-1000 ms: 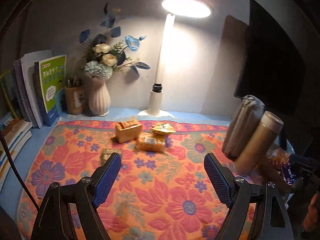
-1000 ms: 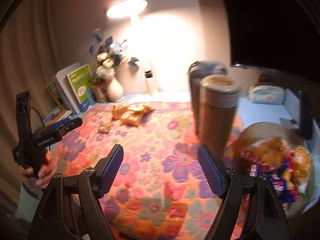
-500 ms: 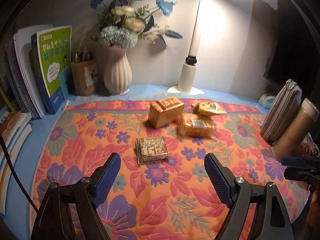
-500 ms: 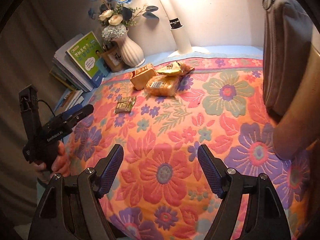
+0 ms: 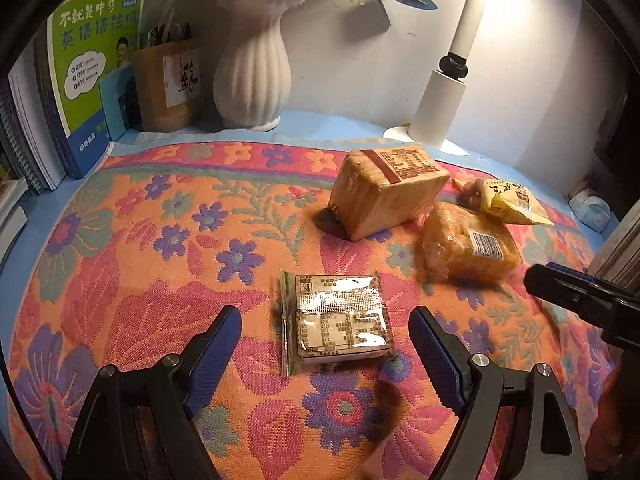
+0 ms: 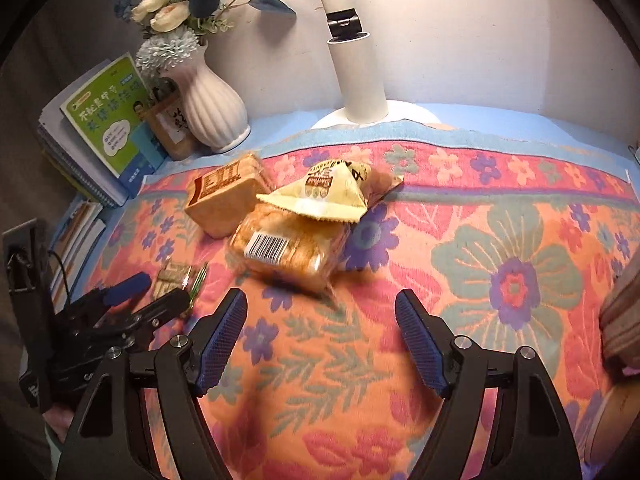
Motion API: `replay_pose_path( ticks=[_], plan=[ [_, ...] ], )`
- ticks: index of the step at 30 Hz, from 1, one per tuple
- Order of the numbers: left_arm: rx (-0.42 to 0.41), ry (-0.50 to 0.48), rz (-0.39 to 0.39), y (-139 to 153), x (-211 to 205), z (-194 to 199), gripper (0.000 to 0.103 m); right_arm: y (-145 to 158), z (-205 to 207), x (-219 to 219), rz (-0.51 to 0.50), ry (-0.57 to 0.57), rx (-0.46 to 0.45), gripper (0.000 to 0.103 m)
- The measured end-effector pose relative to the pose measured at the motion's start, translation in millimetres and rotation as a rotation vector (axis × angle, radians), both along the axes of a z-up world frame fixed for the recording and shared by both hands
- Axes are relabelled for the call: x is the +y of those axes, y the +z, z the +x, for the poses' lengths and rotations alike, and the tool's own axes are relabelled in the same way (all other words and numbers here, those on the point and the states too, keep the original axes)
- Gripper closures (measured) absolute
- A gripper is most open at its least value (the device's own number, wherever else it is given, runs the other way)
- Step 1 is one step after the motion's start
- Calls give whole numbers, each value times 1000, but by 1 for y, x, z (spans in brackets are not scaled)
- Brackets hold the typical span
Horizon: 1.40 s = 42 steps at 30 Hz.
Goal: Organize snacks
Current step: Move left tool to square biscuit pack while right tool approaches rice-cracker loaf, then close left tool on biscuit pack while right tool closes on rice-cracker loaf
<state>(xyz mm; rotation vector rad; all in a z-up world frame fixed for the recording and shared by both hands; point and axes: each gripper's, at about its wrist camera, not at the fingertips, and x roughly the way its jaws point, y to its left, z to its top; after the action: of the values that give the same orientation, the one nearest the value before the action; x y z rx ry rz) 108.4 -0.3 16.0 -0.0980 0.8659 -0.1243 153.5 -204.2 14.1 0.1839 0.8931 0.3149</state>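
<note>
- We see a floral cloth (image 5: 132,264) on the desk, with a vase (image 5: 252,76), lamp (image 5: 444,92) and books (image 5: 96,72) along the top.
- Left gripper (image 5: 325,344) is spread, with a flat snack packet (image 5: 340,320) lying between its tips, untouched; right gripper (image 6: 320,332) is spread and empty.
- Right view shows the bread packs (image 6: 280,236) at centre and the hand (image 6: 56,420) holding the left gripper at lower left.

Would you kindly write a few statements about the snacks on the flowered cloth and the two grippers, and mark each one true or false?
1. The left gripper stands open, holding nothing. True.
2. The flat clear-wrapped biscuit packet lies apart from the other snacks. True.
3. The yellow triangular snack bag lies alone, touching nothing. False: it rests partly on the clear-wrapped bread pack with a barcode.
4. The right gripper is shut on the tan boxy bread loaf. False: it is open and empty.
5. The white ribbed vase stands on the orange flowered cloth. False: it stands behind it.
</note>
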Motion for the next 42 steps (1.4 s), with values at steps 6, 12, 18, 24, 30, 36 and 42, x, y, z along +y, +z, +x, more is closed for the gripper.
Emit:
replay_pose_path(
  ticks=[6, 12, 18, 24, 30, 36, 42],
  plan=[
    [8, 27, -39, -2, 12, 2, 23, -4, 17, 19, 20, 31, 2, 27],
    [4, 97, -33, 0, 24, 0, 26, 4, -10, 46, 111, 216, 31, 25],
    [15, 138, -130, 0, 50, -1, 26, 13, -31, 47, -89, 212, -64, 25],
    [16, 91, -117, 1, 38, -2, 26, -4, -1, 46, -175, 191, -52, 25],
    [22, 75, -103, -1, 33, 1, 24, -4, 26, 58, -162, 238, -66, 24],
    [23, 66, -71, -2, 29, 3, 23, -8, 39, 75, -182, 335, -78, 24],
    [24, 78, -69, -2, 32, 4, 23, -6, 18, 67, -34, 456, -28, 23]
  ],
)
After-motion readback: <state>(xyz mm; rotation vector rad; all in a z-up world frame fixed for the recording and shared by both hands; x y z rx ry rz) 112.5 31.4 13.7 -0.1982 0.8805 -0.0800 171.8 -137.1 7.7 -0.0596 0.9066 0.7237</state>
